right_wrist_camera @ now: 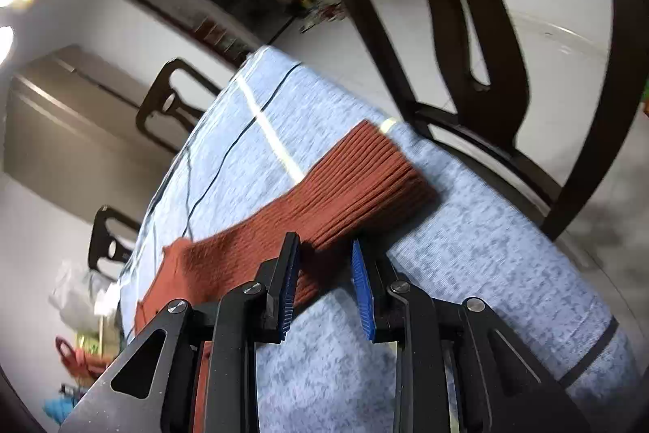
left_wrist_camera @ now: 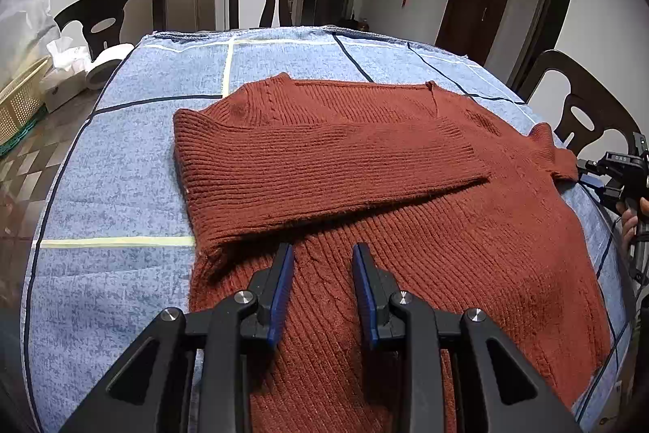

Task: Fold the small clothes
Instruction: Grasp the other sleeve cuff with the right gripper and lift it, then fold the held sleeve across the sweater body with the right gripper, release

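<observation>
Rust-red knit sweater point(left_wrist_camera: 405, 197) spread flat on the blue checked tablecloth point(left_wrist_camera: 121, 165), roughly centred, with the left sleeve point(left_wrist_camera: 324, 165) already laid across the chest; right sleeve point(right_wrist_camera: 365, 181) stretched out rightward, its ribbed cuff point(right_wrist_camera: 389, 157) close to the right table edge.

Left gripper point(left_wrist_camera: 322, 262) over the near hem area, jaws apart and holding nothing; right gripper point(right_wrist_camera: 326, 258) at the near edge of the right sleeve, jaws apart with knit between or just under the tips, not yet closed on it, though actual contact hard to judge through the motion blur.

Likely troubles from here: closing on only the top layer of the thick rib, so the sleeve slides out mid-carry; pinching tablecloth together with the knit and dragging the cloth; lifting too low across the body and snagging the already folded left sleeve, undoing that fold; cuff sagging off the table edge if released early.

Room: little margin on the right, with a dark chair point(right_wrist_camera: 486, 67) standing just beyond that edge; broad bare cloth at far and left; tissue box point(left_wrist_camera: 61, 84) and paper roll point(left_wrist_camera: 105, 63) off the far left corner, well apart from the work.
</observation>
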Demonstrator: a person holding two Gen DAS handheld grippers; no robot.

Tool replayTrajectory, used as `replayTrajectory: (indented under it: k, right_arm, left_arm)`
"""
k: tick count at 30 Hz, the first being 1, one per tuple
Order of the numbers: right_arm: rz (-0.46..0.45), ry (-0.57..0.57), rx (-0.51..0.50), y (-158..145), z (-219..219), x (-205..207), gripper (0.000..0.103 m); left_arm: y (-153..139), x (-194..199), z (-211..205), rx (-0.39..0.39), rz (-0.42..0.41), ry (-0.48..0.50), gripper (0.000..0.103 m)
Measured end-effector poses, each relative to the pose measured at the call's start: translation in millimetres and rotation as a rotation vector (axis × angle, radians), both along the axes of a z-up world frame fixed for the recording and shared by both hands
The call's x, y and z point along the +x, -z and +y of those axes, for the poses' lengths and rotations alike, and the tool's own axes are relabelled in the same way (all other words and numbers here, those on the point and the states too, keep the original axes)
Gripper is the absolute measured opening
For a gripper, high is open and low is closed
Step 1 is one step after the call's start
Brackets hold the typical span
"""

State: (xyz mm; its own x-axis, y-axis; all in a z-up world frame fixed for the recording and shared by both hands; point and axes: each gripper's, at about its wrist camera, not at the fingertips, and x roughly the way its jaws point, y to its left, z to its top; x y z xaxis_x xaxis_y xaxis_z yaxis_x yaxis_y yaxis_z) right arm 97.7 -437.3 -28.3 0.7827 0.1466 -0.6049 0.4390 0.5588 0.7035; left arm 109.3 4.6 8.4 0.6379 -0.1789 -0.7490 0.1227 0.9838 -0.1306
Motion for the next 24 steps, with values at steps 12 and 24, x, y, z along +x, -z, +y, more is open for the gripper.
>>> replayTrajectory:
  k: [12, 24]
  right_arm:
    - [-0.09, -0.064, -0.102, -31, 10, 3, 0.008]
    - [-0.298, -0.521, -0.248, -120, 156, 47, 0.009]
  left_arm:
    - [1, 1, 2, -0.008, 0.004, 0.0, 0.033]
    - [-1, 1, 1, 0.003, 0.006, 0.001, 0.033]
